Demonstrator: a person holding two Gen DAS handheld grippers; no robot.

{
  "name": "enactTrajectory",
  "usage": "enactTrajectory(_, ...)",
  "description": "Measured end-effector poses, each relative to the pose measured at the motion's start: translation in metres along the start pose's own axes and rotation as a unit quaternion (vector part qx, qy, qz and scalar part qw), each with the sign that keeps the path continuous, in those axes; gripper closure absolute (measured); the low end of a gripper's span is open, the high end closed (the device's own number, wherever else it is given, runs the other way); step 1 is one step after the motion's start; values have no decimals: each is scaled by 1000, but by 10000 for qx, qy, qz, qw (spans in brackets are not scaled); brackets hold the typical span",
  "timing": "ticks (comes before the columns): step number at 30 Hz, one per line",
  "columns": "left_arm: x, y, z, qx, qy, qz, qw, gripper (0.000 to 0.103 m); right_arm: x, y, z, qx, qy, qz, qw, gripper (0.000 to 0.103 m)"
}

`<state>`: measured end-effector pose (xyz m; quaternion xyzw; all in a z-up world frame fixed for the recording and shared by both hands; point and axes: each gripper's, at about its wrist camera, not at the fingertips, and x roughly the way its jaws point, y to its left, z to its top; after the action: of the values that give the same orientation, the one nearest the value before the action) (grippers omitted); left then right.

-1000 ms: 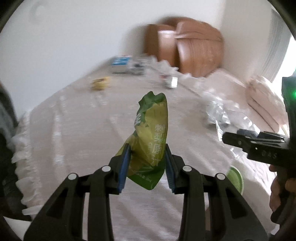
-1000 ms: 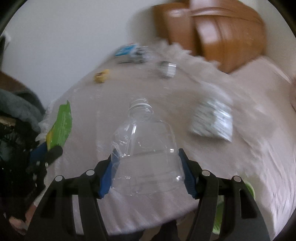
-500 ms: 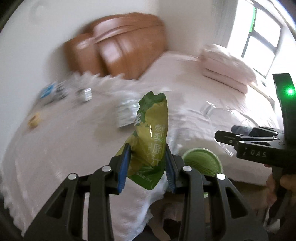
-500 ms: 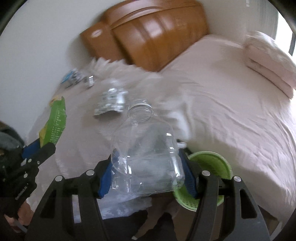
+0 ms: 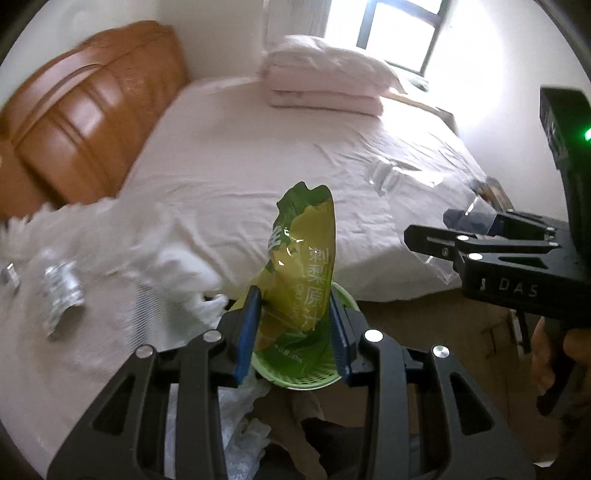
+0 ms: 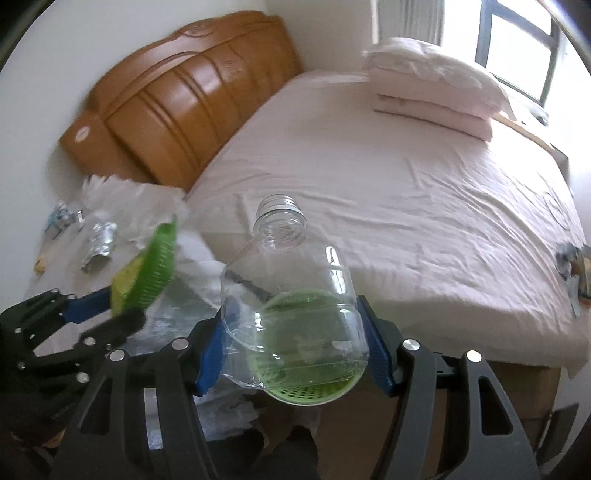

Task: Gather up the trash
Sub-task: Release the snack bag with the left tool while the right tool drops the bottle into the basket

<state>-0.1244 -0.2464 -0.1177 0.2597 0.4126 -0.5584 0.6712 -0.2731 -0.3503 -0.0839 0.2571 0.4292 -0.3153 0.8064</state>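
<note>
Left wrist view: I see my left hand-held gripper (image 5: 295, 332) clamped on a green and yellow juice pouch (image 5: 299, 266). The pouch stands upright between the blue pads (image 5: 246, 332), its crumpled top pointing away from the camera. Directly behind and below the pouch sits a green perforated basket (image 5: 306, 376) on the floor, beside the bed (image 5: 258, 155). On the bed, a folded pink quilt (image 5: 325, 81) lies near the window (image 5: 399, 33), and the wooden headboard (image 5: 81, 110) stands at the left. A crumpled silver wrapper (image 5: 61, 291) lies on the lace-covered surface (image 5: 55, 354) at the left. My right hand-held gripper (image 5: 461, 236) enters from the right, with clear plastic showing at its tip.

Right wrist view: I see my right hand-held gripper (image 6: 295, 347) closed on a clear plastic bottle (image 6: 295, 295). The bottle is uncapped, its neck pointing away from the camera toward the bed (image 6: 406, 206). The green basket (image 6: 314, 395) shows through the bottle's body and below it. At the left, my left hand-held gripper (image 6: 110, 314) holds the juice pouch (image 6: 147, 273), seen edge-on. The silver wrapper (image 6: 98, 243) lies beyond it on the surface (image 6: 55, 273), with small litter further back that is too blurred to identify. The headboard (image 6: 184, 96) and quilt (image 6: 436, 85) occupy the upper frame.
</note>
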Motion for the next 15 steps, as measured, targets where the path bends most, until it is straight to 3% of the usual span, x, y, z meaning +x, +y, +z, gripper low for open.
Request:
enactTrajectory(11,42,-17,12,222,419,-30,9989,67,13,-35,6,213,27,-72,9997,39)
enactTrajectory(15,43,-15,17,223,381,48,9990,35,17,-37,9,235,64,-70,9997,39)
